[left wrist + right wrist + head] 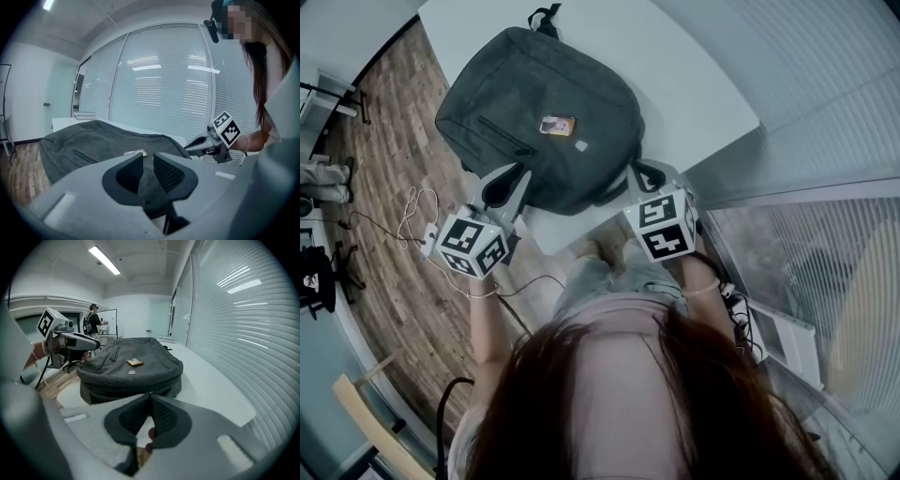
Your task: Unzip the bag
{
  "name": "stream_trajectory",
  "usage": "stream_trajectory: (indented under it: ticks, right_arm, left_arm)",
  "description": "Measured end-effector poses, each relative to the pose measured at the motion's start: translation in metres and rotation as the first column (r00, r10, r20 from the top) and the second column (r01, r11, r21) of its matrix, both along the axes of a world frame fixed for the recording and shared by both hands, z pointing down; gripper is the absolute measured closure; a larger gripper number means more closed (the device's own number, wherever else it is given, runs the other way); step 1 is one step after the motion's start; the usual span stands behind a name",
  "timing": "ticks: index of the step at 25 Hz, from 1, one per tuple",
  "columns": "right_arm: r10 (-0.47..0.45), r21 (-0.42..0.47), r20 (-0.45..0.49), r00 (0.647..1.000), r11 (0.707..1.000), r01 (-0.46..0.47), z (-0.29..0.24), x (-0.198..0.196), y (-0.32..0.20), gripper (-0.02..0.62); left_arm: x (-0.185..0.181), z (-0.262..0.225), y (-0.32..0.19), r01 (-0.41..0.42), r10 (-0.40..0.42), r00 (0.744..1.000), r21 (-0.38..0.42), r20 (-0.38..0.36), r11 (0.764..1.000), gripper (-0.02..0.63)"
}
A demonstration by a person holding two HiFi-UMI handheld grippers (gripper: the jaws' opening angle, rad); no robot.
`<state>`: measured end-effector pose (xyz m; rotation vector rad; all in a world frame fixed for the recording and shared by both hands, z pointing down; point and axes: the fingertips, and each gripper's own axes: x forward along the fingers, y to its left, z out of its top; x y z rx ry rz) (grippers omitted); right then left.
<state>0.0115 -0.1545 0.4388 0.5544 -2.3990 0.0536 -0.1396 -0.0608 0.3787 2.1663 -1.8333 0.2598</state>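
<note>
Head view shows a dark grey backpack point(539, 103) lying flat on the white table point(694, 89), with a small orange label point(557, 125) on its front and its zippers closed. The left gripper point(508, 187) is at the bag's near edge, its jaws a little apart and empty. The right gripper point(149, 395) has its jaws pressed together on what looks like a zipper pull point(148, 392).
</note>
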Motion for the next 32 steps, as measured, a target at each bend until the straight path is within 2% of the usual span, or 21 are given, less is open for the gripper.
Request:
stream_trajectory:
  ticks: [10,16,23,29,32]
  right_arm:
    - [-0.114,-0.011,-0.002,0.994,0.993,0.114,0.001,0.000,0.001,0.581]
    - [-0.159,-0.011,-0.002,0.987,0.987,0.159,0.001,0.000,0.002,0.581]
    - [-0.200,-0.001,0.013,0.980,0.980,0.200,0.002,0.001,0.002,0.582]
    - [-0.233,-0.010,0.033,0.972,0.972,0.234,-0.001,0.003,0.002,0.583]
    - [-0.254,-0.010,0.039,0.966,0.967,0.254,0.000,0.003,0.002,0.583]
  left_arm:
    - [0.047,-0.002,-0.015,-0.026,0.027,1.000,-0.045,0.013,0.999,0.511]
    - [0.069,0.000,-0.025,-0.071,0.074,0.997,-0.094,0.032,0.993,0.479]
    - [0.096,0.020,-0.037,-0.143,0.172,0.980,-0.252,0.097,0.957,0.445]
    - [0.110,0.026,-0.043,-0.177,0.229,0.967,-0.348,0.115,0.921,0.437]
    - [0.119,0.029,-0.050,-0.187,0.247,0.961,-0.366,0.124,0.912,0.437]
